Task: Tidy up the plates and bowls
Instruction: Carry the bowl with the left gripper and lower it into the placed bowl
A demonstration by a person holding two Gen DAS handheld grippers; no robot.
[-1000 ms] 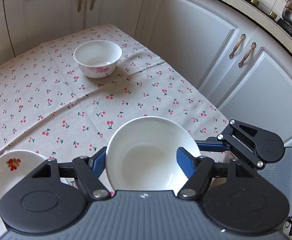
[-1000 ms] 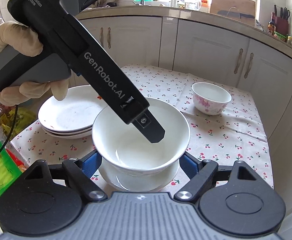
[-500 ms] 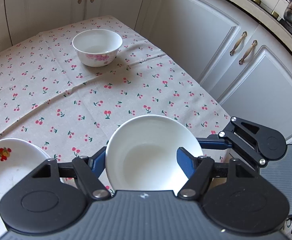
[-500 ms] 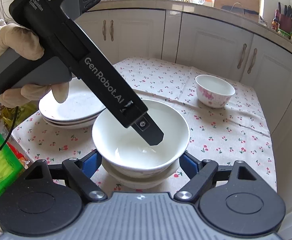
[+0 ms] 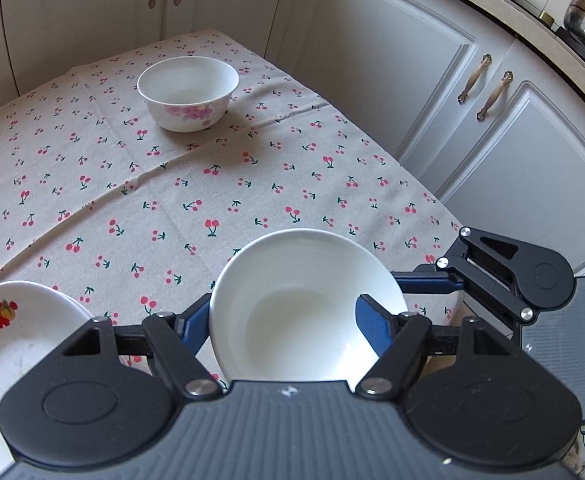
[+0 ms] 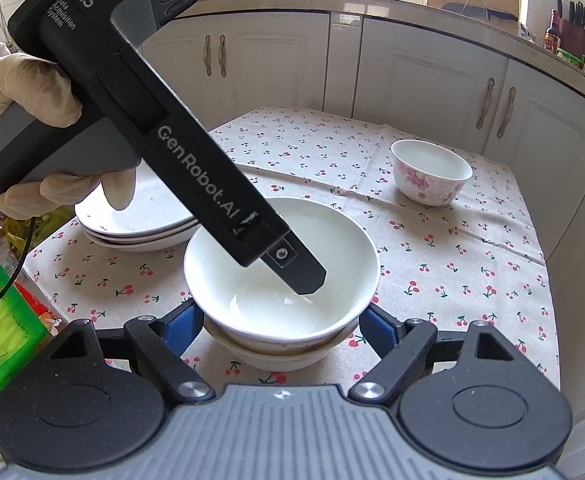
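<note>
The white bowl (image 6: 282,276) sits nested in another bowl (image 6: 280,354) on the cherry-print surface (image 6: 452,264), near its front edge. The left gripper (image 5: 288,320) pinches the white bowl's rim: one blue finger (image 5: 368,322) lies inside the bowl, the other outside its wall. In the right wrist view, its black finger reaches down into the bowl. The right gripper (image 6: 282,324) is spread wide, its blue fingers on either side of the nested bowls without touching them. A flowered bowl (image 5: 188,94) stands well apart toward the far side. A stack of plates (image 6: 132,220) rests near the nested bowls.
</note>
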